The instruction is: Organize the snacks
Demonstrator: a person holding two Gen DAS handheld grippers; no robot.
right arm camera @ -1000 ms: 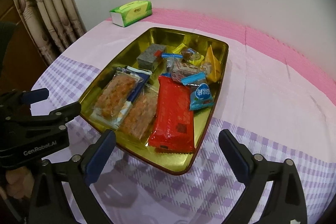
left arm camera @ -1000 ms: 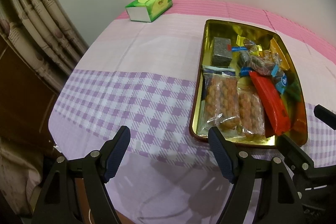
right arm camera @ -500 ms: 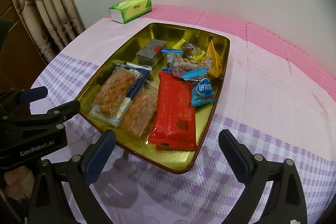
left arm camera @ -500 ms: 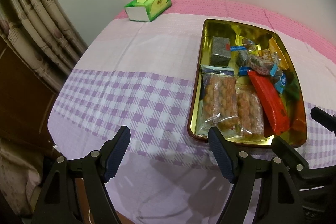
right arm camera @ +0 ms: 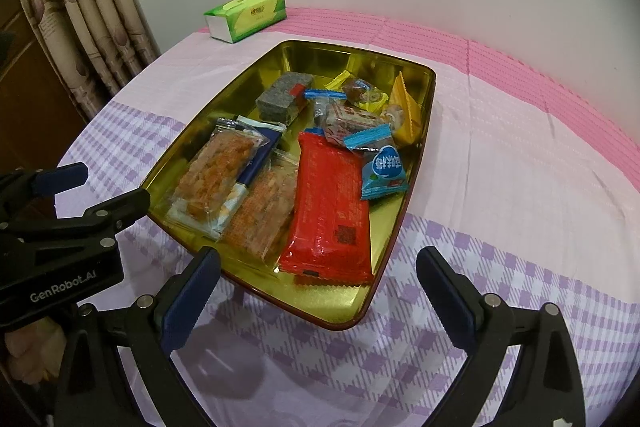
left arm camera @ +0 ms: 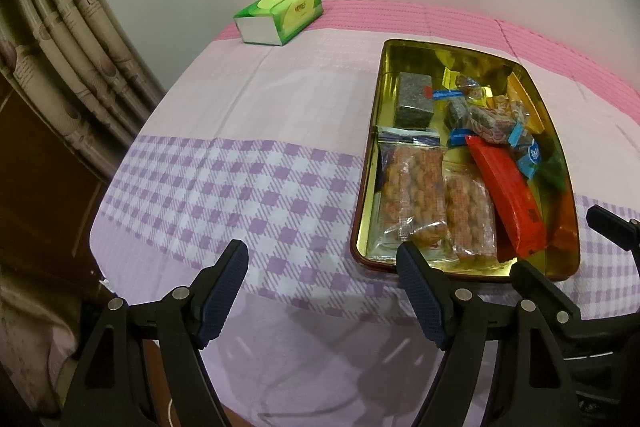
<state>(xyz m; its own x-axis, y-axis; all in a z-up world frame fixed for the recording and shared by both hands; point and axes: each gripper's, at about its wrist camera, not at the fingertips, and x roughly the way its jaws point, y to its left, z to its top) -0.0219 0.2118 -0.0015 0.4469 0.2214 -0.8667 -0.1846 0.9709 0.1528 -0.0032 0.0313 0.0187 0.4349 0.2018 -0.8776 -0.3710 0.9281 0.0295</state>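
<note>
Both tongs, left [left arm camera: 322, 275] and right [right arm camera: 318, 281], gape empty; approach the tin [right arm camera: 248, 75] ahead slowly, gripping the red pack [right arm camera: 328, 203] midway.

A tray [right arm camera: 416, 163] is placed on the table [right arm camera: 520, 187], and all the snacks are kept inside it. In the right wrist view, the long packet [right arm camera: 326, 211] is laid in the near middle of the tray. Two clear packets [right arm camera: 216, 175] are found to its left, side by side. Behind them a block snack [right arm camera: 282, 97] is seen, and small wrapped candies [right arm camera: 356, 115] are piled to the right of it. A tissue box [right arm camera: 248, 15] is set behind the tray, near the wall.
</note>
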